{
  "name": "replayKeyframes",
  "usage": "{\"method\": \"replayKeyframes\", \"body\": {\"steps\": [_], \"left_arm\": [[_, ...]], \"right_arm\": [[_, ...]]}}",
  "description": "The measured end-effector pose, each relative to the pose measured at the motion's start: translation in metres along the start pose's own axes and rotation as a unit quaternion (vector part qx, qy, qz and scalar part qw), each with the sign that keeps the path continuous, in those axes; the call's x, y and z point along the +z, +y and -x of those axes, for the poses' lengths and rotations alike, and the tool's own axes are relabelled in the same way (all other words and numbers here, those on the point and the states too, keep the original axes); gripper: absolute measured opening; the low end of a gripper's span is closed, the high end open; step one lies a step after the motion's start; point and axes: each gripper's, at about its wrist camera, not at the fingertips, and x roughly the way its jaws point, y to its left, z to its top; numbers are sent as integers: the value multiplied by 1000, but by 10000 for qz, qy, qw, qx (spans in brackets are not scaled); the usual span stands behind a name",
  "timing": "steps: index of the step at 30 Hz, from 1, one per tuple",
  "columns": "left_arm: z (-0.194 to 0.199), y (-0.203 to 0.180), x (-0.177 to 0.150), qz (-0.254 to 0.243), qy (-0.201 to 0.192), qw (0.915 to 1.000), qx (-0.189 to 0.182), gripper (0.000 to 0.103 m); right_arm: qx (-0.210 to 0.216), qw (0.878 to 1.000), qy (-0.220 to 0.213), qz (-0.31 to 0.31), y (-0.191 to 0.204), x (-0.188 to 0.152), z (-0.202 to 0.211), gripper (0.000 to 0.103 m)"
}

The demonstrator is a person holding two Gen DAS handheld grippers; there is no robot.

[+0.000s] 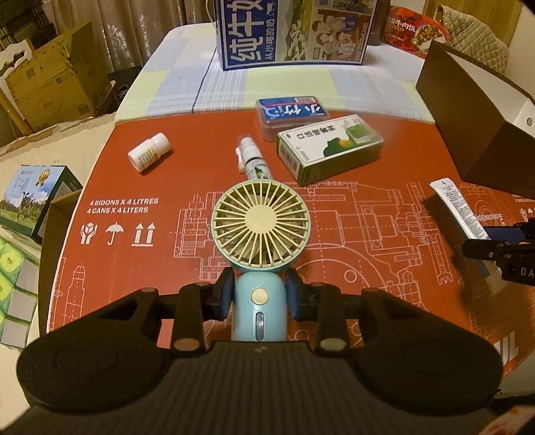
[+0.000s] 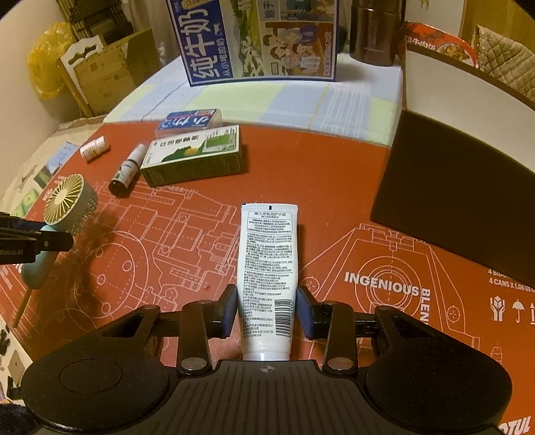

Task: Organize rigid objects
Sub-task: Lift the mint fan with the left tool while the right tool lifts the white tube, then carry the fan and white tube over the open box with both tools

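L gripper (image 1: 259, 296) clamping handheld fan (image 1: 259, 227) by handle | R gripper (image 2: 265, 309) gripping white cream tube (image 2: 265, 254) | both hovering near side of red mat (image 2: 301, 187)

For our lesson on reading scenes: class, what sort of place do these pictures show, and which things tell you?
Most likely a room in a home. A checked cloth covers the table, a milk carton stands on it, and cardboard boxes sit by curtains.
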Motion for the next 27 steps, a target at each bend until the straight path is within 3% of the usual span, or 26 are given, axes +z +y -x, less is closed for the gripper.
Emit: {"method": "replayKeyframes", "body": {"steps": [27], "left_arm": [[35, -44, 35, -429, -533, 9967, -437, 28]], "right_arm": [[130, 9985, -434, -310, -12, 23, 47, 35]]}}
